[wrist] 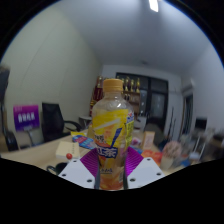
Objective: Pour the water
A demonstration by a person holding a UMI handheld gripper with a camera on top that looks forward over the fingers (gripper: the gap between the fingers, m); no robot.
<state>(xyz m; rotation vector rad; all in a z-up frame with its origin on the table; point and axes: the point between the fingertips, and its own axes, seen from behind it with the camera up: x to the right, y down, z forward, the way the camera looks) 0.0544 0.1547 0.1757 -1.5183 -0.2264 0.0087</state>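
Note:
A plastic bottle (111, 135) with an orange cap, yellow label and orange drink inside stands upright between my fingers. My gripper (111, 172) is shut on the bottle's lower body, the magenta pads (85, 168) pressing on both sides. The bottle is held above the table, filling the middle of the view. Its base is hidden below the fingers. No cup or glass shows.
A light wooden table (40, 157) stretches beyond the fingers with small items on it, some to the right (172, 152). A black office chair (54, 118) and a purple sign (25, 122) stand to the left. Shelves (150, 100) line the back wall.

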